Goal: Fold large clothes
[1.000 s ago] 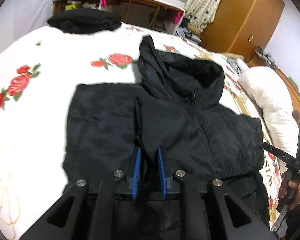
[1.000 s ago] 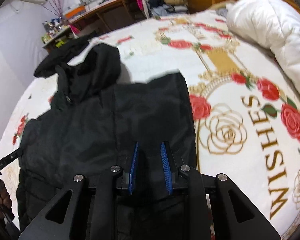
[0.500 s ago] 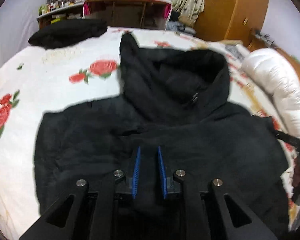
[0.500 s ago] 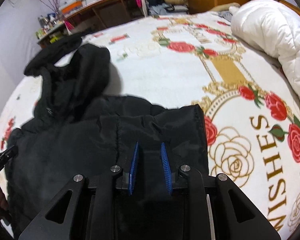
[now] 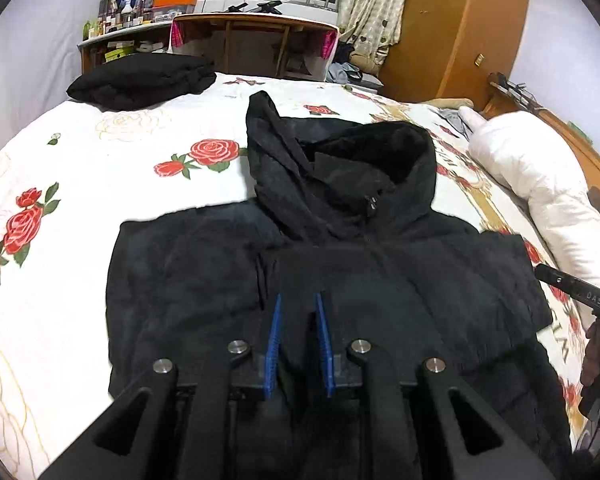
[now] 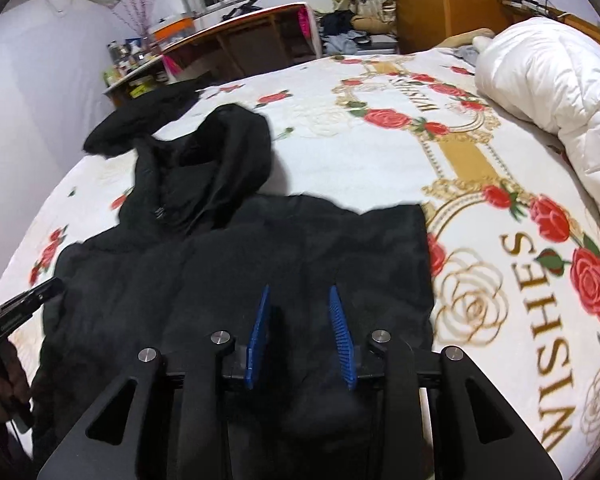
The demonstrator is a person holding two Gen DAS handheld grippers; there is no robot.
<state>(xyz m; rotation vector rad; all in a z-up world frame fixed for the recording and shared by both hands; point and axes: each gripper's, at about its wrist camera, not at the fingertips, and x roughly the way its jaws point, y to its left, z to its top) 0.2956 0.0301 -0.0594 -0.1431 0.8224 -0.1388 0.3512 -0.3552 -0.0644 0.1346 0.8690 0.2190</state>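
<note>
Jacket [image 5: 340, 280] flat on bed [image 5: 100, 184]; folded garment [image 5: 140, 84] behind; duvet [image 5: 540, 176] right; desk [image 5: 256, 32] beyond.

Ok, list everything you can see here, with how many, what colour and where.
hooded jacket: one, black, spread flat on the bed, hood toward the desk
folded clothes: one pile, black, far corner of the bed
bedspread: one, white with red roses and gold lettering
duvet: one, white, bunched along the bed's right edge
desk: one, wooden, beyond the bed
wardrobe: one, wooden, far right
left claw: blue fingers, gap narrow, over the jacket
right claw: blue fingers, open, over the jacket
</note>
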